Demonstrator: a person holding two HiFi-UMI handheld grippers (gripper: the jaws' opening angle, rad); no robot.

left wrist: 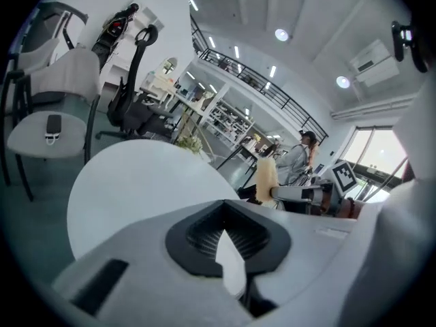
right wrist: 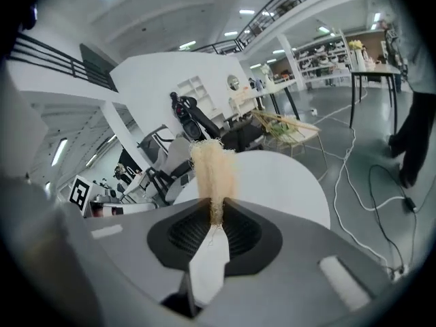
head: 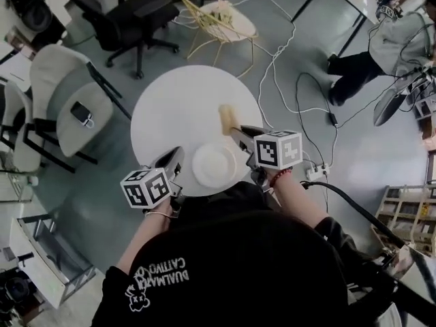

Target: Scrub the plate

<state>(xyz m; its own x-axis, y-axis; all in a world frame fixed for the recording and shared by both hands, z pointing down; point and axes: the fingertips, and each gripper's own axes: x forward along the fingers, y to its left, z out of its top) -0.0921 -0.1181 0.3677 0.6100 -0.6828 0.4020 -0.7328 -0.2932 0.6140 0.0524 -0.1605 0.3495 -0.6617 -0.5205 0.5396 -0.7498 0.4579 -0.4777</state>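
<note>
Your right fingers [head: 240,136] pinch the scrubber [head: 225,118] just beyond the plate [head: 213,163]'s far rim; your left fingers [head: 170,161], closed and empty, flank its left.

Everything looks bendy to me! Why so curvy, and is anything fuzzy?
Left gripper view: wide lens curves everything, dark corners, the near left claw looks fuzzy. Right gripper view: same curving, the scrubber looks sharp. Head view: straighter, the white plate fades into the table.
</note>
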